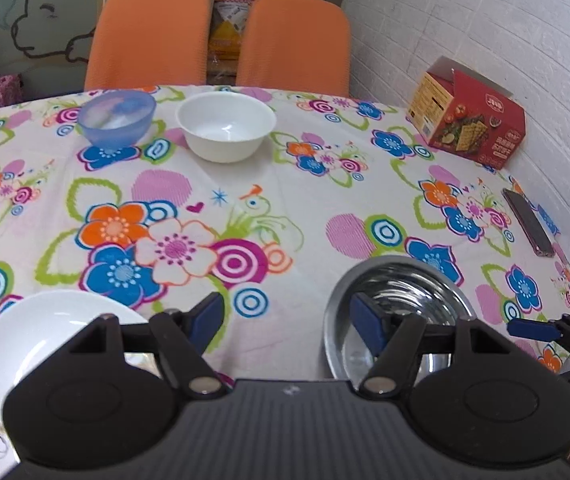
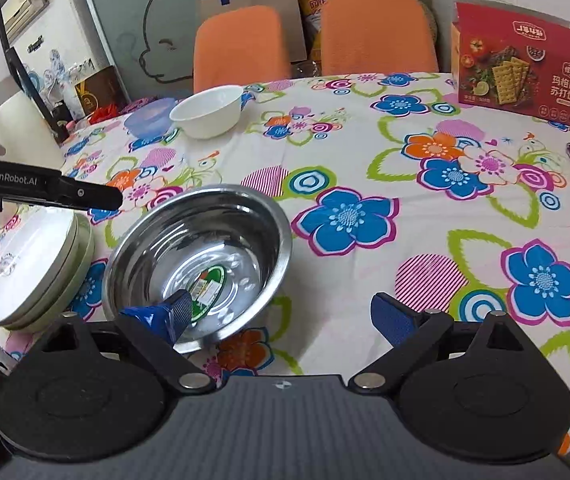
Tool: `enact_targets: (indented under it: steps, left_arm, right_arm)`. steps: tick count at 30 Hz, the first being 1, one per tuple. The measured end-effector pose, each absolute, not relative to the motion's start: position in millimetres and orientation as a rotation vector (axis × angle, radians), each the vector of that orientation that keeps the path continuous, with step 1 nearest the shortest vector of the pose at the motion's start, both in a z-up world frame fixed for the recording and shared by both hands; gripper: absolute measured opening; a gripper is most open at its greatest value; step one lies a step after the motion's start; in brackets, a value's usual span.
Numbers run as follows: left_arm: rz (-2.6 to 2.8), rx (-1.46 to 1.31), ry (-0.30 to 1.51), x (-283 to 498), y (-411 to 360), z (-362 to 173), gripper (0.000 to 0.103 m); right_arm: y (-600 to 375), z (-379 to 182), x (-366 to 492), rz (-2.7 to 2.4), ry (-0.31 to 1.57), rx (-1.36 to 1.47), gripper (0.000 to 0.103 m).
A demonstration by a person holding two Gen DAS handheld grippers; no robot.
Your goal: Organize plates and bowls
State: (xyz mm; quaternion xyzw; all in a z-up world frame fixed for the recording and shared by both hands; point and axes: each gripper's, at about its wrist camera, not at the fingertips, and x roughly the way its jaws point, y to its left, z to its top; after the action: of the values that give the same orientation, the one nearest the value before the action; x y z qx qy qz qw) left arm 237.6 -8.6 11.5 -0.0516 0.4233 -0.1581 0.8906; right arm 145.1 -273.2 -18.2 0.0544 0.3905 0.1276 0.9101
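My left gripper (image 1: pixel 288 318) hangs open and empty above the flowered tablecloth, between a white plate (image 1: pixel 37 332) at its left and a steel bowl (image 1: pixel 413 280) at its right. In the right wrist view the plate tops a short stack of plates (image 2: pixel 37 276). My right gripper (image 2: pixel 283 314) is open; its left finger (image 2: pixel 177 312) dips inside the steel bowl (image 2: pixel 225 224) and its right finger stays outside, so the near rim lies between them. A white bowl (image 1: pixel 225 126) and a translucent blue bowl (image 1: pixel 117 118) stand side by side at the far edge.
A red cracker box (image 1: pixel 469 116) stands at the far right by the white wall, with a dark phone (image 1: pixel 529 222) lying nearer along that edge. Two orange chairs (image 1: pixel 221 36) stand behind the table. A white kettle (image 2: pixel 5 116) is off to the left.
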Motion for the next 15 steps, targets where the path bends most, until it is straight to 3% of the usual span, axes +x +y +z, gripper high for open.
enact_targets:
  steps: [6,15]
  left_arm:
    - [-0.254,-0.172,0.877,258,23,20,0.069]
    - [-0.181,-0.406,0.878,328,42,33,0.069]
  right_arm:
    - [-263,3,183,0.303,0.794,0.12,0.084]
    - [-220,21,305,0.352,0.828,0.044,0.084]
